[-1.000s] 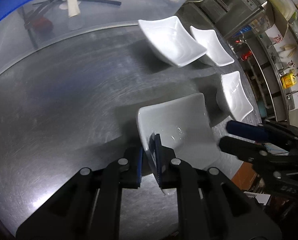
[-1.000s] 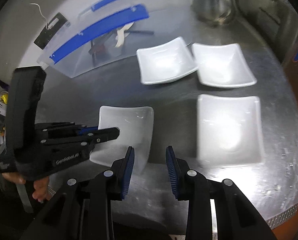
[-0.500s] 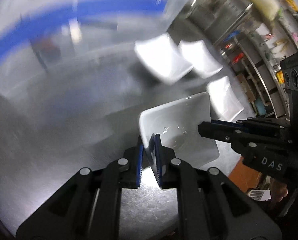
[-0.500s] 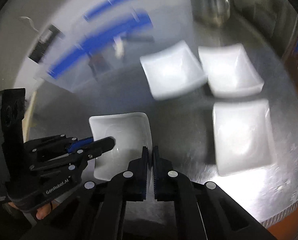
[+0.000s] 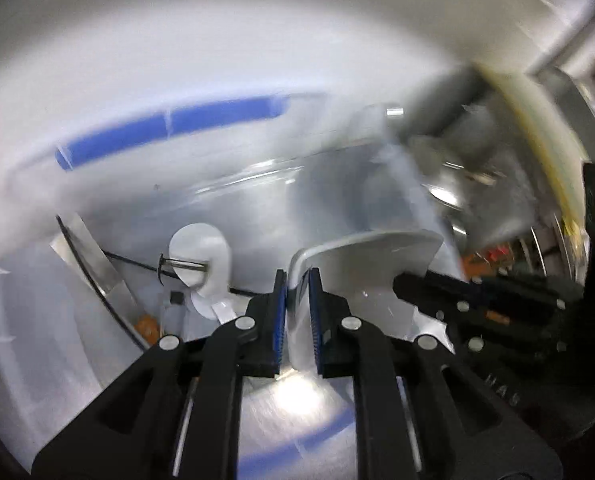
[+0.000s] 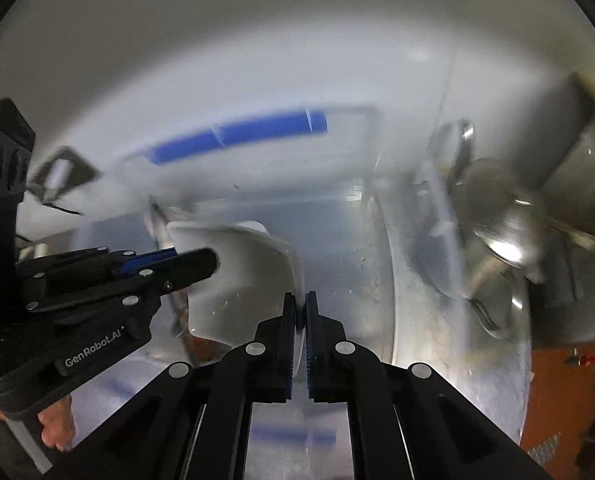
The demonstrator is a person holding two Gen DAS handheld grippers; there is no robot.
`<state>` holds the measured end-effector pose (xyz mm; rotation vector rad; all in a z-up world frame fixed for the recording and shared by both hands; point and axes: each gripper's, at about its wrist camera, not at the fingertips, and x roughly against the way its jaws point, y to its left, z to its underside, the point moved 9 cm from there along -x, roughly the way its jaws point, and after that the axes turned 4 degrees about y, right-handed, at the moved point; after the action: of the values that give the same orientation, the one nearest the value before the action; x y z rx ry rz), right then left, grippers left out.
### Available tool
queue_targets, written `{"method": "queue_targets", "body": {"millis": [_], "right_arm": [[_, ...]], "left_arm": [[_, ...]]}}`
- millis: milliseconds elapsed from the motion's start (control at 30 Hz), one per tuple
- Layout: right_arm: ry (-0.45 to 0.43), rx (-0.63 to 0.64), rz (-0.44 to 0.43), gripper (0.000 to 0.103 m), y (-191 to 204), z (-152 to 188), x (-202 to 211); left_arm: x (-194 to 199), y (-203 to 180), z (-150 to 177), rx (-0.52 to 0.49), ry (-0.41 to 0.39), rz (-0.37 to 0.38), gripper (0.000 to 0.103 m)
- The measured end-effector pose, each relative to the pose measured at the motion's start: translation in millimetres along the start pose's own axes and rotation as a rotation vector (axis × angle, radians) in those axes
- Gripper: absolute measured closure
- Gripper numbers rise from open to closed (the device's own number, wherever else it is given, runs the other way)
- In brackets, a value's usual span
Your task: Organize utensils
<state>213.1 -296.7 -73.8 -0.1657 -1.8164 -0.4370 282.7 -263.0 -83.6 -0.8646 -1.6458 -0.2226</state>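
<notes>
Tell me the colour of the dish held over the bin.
White dish, clearest in the left wrist view.

Steel counter; clear blue-rimmed bin and metal pot on it.

The left tongs pinch the rim of a white dish over a clear bin.
</notes>
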Motion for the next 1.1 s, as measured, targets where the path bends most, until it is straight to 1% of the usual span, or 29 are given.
{"method": "queue_targets", "body": {"millis": [33,67,100,200,300,333,367,400,433,500,533,567,633,667,700,733,767,800,833,867,900,933,967,1000,1067,1100], "right_arm": [[0.037,-0.019,0.007,0.097,-4.6,-7.8,-20.3],[0.069,-0.024,0.023,0.097,-8.9,-13.8,-39.4],[0.087,-0.03,0.036,0.097,-11.5,-17.5,-52.1],[0.153,-0.025,0.086,0.096,-23.4,-25.4,-92.2],[0.186,-0.016,0.112,0.096,-30.3,-30.8,-112.7],[0.222,-0.026,0.113,0.096,-32.7,-30.5,-120.0],[0.241,-0.034,0.103,0.095,-32.7,-31.1,-123.6],[0.239,-0.025,0.094,0.095,-30.2,-33.2,-123.8],[0.235,-0.01,0.097,0.094,-28.4,-35.2,-123.3],[0.232,0.014,0.131,0.093,-27.9,-37.5,-121.4],[0.222,0.029,0.163,0.093,-30.2,-37.5,-115.2],[0.206,0.038,0.178,0.093,-30.4,-38.0,-108.2],[0.151,0.06,0.19,0.093,-27.7,-38.0,-78.5],[0.125,0.063,0.176,0.093,-27.6,-35.4,-62.2],[0.072,0.072,0.143,0.093,-26.3,-29.1,-34.1],[0.028,0.082,0.115,0.093,-26.5,-21.5,-12.0],[-0.015,0.091,0.09,0.093,-27.0,-13.8,8.2],[-0.083,0.104,0.06,0.085,-30.2,4.4,40.4],[-0.132,0.106,0.04,0.08,-36.6,20.0,61.6],[-0.163,0.105,0.032,0.064,-43.9,34.2,74.6],[-0.19,0.099,0.034,0.057,-52.2,49.8,85.4],[-0.197,0.076,0.049,0.057,-70.2,77.0,93.6],[-0.184,0.047,0.058,0.057,-80.3,96.8,94.5],[-0.151,-0.001,0.066,0.057,-98.6,124.5,87.1],[-0.091,-0.06,0.098,0.057,-125.8,156.3,62.8],[-0.045,-0.102,0.116,0.057,-142.0,179.6,47.1]], "left_arm": [[-21.8,11.2,-4.9,0.029,0.036,-0.009,0.093],[-34.6,16.9,-5.6,0.044,0.055,-0.014,0.093],[-54.3,25.7,-7.4,0.075,0.087,-0.014,0.093],[-91.8,39.9,-12.4,0.136,0.149,0.006,0.093],[-110.6,47.0,-13.5,0.151,0.179,0.014,0.093],[-117.2,49.9,-13.9,0.162,0.192,0.016,0.093],[-121.9,52.2,-13.9,0.174,0.202,0.023,0.093],[-124.7,55.0,-15.1,0.179,0.204,0.014,0.093],[-126.5,57.2,-14.6,0.184,0.2,0.006,0.093],[-125.3,57.0,-12.1,0.183,0.196,0.011,0.093],[-120.7,56.2,-12.8,0.18,0.185,0.006,0.093],[-112.7,55.1,-14.3,0.174,0.164,0.002,0.092],[-84.5,51.0,-22.7,0.137,0.087,-0.049,0.086],[-64.6,47.6,-23.3,0.111,0.032,-0.08,0.075],[-48.8,46.1,-23.7,0.097,-0.018,-0.107,0.068],[-17.4,42.7,-20.9,0.069,-0.117,-0.171,0.068],[6.9,37.1,-15.9,0.037,-0.197,-0.216,0.068],[31.6,29.0,-7.8,-0.001,-0.274,-0.246,0.067],[60.4,15.4,8.5,-0.04,-0.356,-0.247,0.065],[77.1,3.9,24.8,-0.055,-0.397,-0.224,0.056],[89.3,-9.7,44.0,-0.067,-0.419,-0.186,0.049],[96.4,-27.9,69.4,-0.086,-0.419,-0.125,0.048],[96.2,-42.9,90.1,-0.103,-0.4,-0.075,0.048],[89.1,-63.5,119.4,-0.124,-0.362,-0.015,0.048],[67.1,-87.5,157.5,-0.138,-0.306,0.014,0.048],[52.1,-98.4,174.2,-0.149,-0.27,0.019,0.048]]}}
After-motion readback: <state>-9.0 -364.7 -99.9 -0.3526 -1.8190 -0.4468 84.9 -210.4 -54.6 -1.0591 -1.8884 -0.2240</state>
